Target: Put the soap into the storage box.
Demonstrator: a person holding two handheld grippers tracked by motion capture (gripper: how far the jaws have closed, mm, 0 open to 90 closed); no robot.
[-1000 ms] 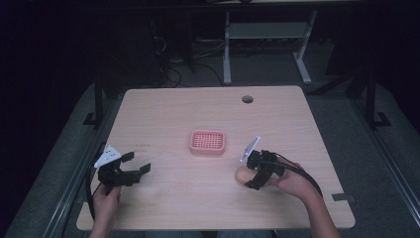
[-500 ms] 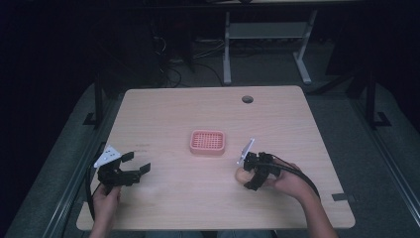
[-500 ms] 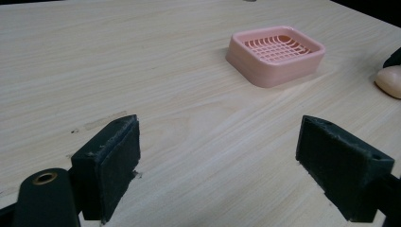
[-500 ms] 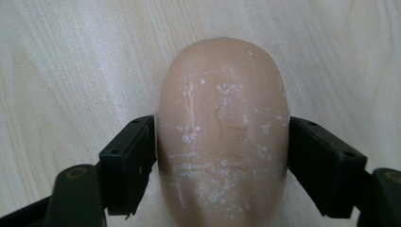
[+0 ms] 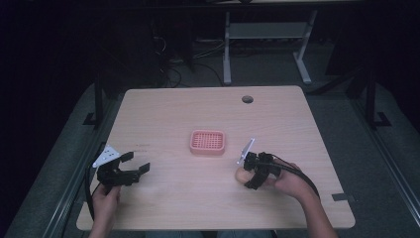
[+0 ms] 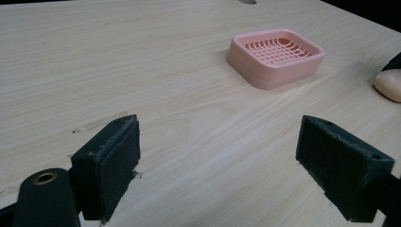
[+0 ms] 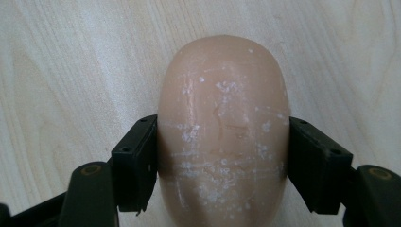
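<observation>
Two jaws of the right hand-held gripper (image 7: 222,165) press the sides of a pale soap bar (image 7: 222,127) low over the bench (image 5: 198,114), near the pink soap dish (image 5: 208,142). The left hand-held gripper (image 6: 222,165) rests wide apart, holding nothing, near the bench's left edge.

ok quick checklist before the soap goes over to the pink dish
1. Grip: right tool has both jaws pressed against the sides of the soap bar: ok.
2. Soap lifted off the table: cannot tell.
3. Pink soap dish empty and upright: ok.
4. Path from soap to dish, bare wood between them: ok.
5. Left tool open and parked at the table's left, away from the dish: ok.
6. Grip depth: jaws hold the bar's near half, far end sticks out: cannot tell if secure.
</observation>
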